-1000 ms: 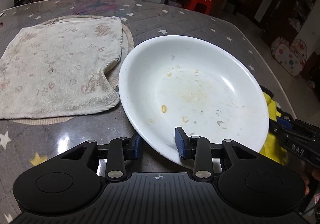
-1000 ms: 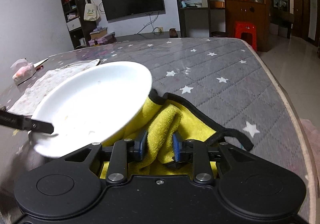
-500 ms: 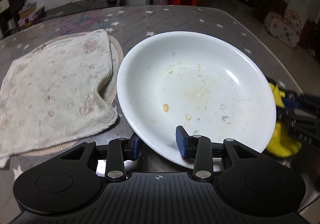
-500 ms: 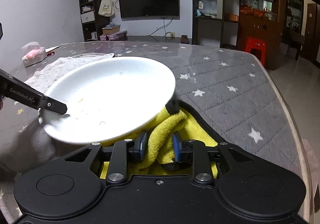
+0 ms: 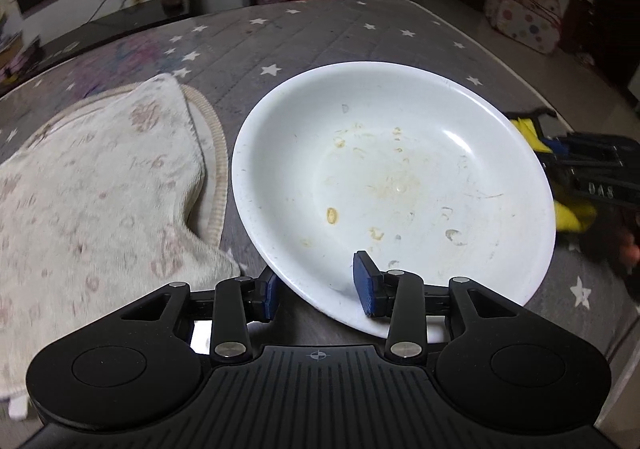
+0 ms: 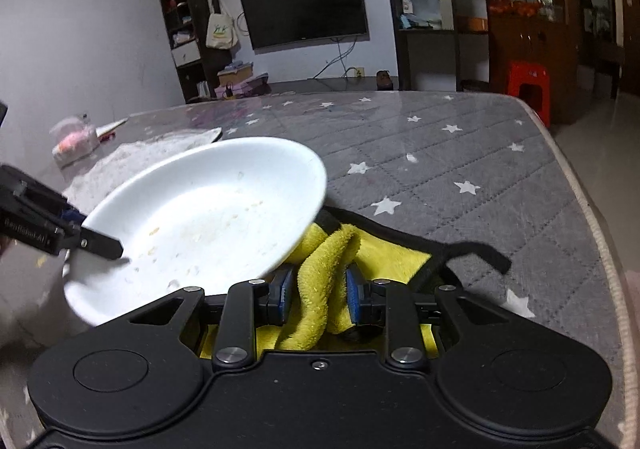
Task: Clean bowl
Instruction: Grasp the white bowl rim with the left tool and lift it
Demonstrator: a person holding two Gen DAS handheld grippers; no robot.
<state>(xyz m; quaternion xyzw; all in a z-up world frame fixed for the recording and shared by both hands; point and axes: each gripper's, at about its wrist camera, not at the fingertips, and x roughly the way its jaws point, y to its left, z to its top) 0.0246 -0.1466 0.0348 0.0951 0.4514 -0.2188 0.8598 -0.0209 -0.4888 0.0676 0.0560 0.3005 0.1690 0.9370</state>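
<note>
The left gripper [image 5: 316,289] has its fingers clamped on the near rim of the white bowl [image 5: 392,185], one pad under the rim and one inside, holding it tilted up off the worktop [image 6: 460,177]. Over the last second the bowl has risen and swung toward the right-hand edge of the worktop, so that its far rim now overhangs the yellow cloth [image 6: 320,289]; a second ago that rim sat lower and closer to the beige towel [image 5: 92,189] on the left side. The right gripper [image 6: 316,289] keeps its fingers pinched on a raised fold of the yellow cloth, whose flat part, edged in black, lies on the worktop near the right-hand edge.

Dried yellowish food specks [image 5: 332,215] and smears are still spread across the bowl's inside, so no wiping appears to have happened yet. The change reads as set-up: bowl presented, open face turned toward the cloth hand. The likely next step is lifting the cloth into the bowl, and the rim-only hold may let the bowl pivot under wiping pressure.
</note>
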